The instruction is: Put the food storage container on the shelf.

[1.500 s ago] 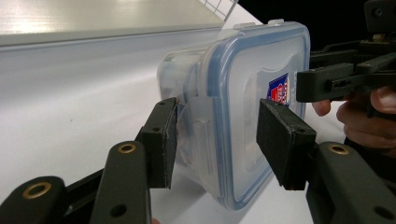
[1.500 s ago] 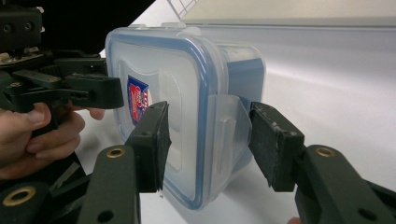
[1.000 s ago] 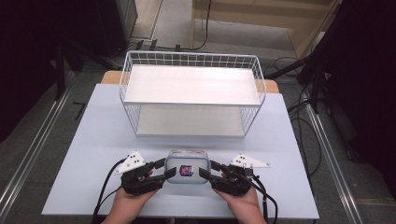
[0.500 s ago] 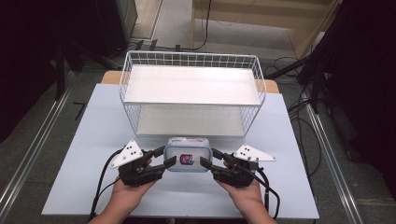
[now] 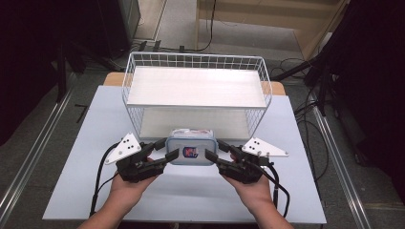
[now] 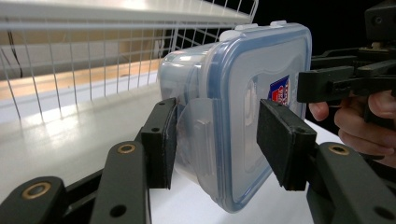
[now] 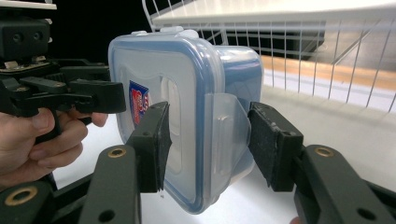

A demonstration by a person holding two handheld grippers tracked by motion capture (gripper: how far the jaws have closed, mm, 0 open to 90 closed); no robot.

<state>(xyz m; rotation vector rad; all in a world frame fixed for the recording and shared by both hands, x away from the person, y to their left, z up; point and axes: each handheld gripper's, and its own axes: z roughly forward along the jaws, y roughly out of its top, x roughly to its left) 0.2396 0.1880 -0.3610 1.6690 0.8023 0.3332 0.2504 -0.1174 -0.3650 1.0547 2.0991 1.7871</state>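
A white wire basket (image 5: 196, 95) with a shelf board stands at twelve o'clock on the bench (image 5: 71, 157), just behind the clear lidded container (image 5: 192, 147), its front mesh close in the container's way. The left gripper (image 5: 172, 151) grasps the container's end at nine o'clock, the right gripper (image 5: 211, 155) the end at three o'clock, pads pressed above and below each side latch. Compared with a second ago, both hands and the container sit higher and nearer the basket.
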